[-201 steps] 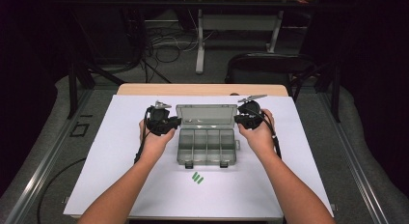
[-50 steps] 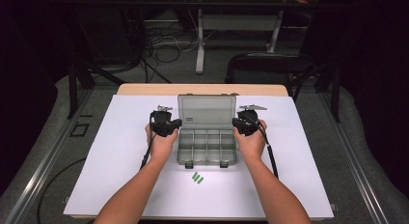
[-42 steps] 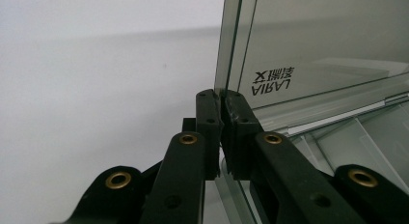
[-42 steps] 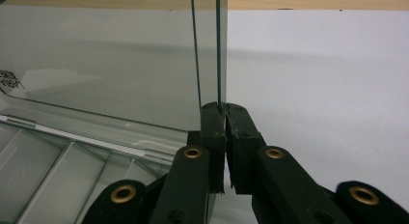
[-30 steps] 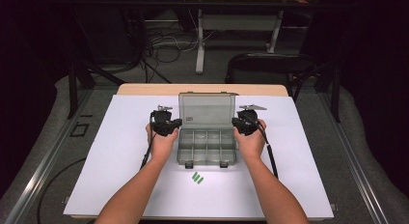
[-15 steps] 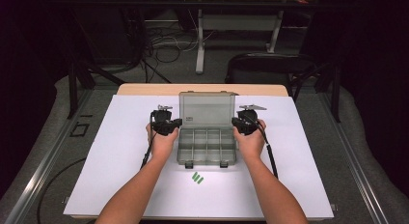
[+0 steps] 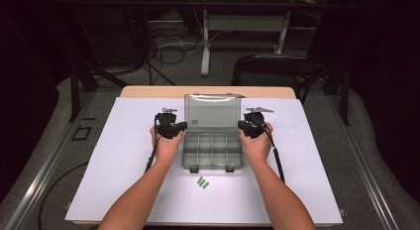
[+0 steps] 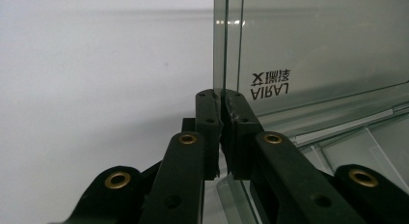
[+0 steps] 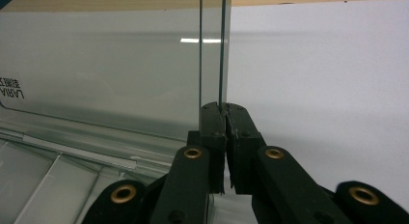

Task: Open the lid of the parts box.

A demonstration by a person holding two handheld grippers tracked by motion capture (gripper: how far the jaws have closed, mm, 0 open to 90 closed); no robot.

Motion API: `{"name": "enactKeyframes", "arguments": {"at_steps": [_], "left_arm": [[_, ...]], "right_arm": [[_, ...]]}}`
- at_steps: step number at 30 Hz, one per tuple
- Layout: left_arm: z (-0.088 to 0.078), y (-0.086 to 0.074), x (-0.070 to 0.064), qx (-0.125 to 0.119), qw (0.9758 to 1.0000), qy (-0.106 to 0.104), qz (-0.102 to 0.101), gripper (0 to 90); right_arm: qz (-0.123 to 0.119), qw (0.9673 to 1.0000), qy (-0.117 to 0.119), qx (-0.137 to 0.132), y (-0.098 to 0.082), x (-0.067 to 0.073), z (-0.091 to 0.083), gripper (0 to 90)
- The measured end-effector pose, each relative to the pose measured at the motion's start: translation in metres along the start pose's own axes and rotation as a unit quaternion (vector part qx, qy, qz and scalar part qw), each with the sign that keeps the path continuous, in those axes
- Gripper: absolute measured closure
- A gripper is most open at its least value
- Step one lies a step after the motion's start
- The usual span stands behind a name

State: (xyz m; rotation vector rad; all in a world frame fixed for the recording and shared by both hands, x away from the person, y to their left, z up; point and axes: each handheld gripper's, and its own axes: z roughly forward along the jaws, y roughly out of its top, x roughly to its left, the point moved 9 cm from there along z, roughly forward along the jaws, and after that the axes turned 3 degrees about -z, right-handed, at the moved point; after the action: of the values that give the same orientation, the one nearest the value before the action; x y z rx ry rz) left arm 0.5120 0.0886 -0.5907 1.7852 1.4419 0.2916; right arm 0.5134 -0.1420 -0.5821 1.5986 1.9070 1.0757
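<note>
A: How does the organizer box look?
B: Clear grey plastic, divided compartments, lid upright at twelve o'clock, mid-worktop.
A: Jaws?
B: Left gripper and right gripper are each clamped on a lid edge.

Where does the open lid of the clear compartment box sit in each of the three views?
High view: the lid stands upright at centre, behind the tray.
Left gripper view: upper right, its edge pinched between the black jaws.
Right gripper view: upper left, its edge pinched likewise.
Shared landmark: the printed label on the lid.
</note>
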Motion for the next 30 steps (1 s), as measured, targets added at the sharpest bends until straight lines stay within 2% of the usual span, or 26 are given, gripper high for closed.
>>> {"name": "enactKeyframes", "arguments": {"at_steps": [3, 4, 8, 11, 12, 16, 17, 19, 30], "left_arm": [[0.0003, 0.0000, 0.0002, 0.001, 1.0000, 0.000, -0.001, 86.1], [0.0005, -0.0001, 0.0002, 0.001, 1.0000, 0.001, 0.000, 86.0], [0.0015, -0.0003, 0.0001, 0.002, 1.0000, -0.001, -0.002, 85.7], [0.0021, -0.0007, 0.0010, 0.006, 1.0000, -0.003, 0.000, 85.4], [0.0024, -0.0009, 0.0010, 0.006, 1.0000, -0.003, -0.002, 85.3], [0.0033, -0.0012, 0.0015, 0.006, 1.0000, -0.001, -0.002, 84.9], [0.0036, -0.0013, 0.0015, 0.006, 1.0000, -0.001, -0.004, 84.8], [0.0043, -0.0019, 0.0016, 0.008, 0.9999, 0.000, -0.005, 84.7], [0.0067, -0.0031, 0.0026, 0.011, 0.9999, -0.001, -0.008, 85.0]], "right_arm": [[-0.002, 1.0000, 0.000, 0.007, -0.0010, -0.0005, -0.0008, 86.8], [-0.001, 1.0000, -0.001, 0.000, 0.0000, -0.0004, 0.0006, 86.8], [-0.001, 1.0000, 0.000, 0.000, -0.0003, -0.0007, 0.0014, 86.7], [0.002, 1.0000, 0.001, 0.001, -0.0006, -0.0009, 0.0022, 86.8], [-0.001, 1.0000, 0.001, 0.009, -0.0017, -0.0014, 0.0012, 86.7], [0.010, 0.9999, 0.003, 0.002, -0.0012, -0.0020, 0.0041, 86.8], [0.009, 0.9999, 0.004, 0.010, -0.0024, -0.0019, 0.0030, 86.8], [0.010, 0.9999, 0.004, 0.003, -0.0016, -0.0016, 0.0045, 86.8], [0.012, 0.9999, 0.003, 0.009, -0.0039, -0.0030, 0.0078, 87.0]]}}
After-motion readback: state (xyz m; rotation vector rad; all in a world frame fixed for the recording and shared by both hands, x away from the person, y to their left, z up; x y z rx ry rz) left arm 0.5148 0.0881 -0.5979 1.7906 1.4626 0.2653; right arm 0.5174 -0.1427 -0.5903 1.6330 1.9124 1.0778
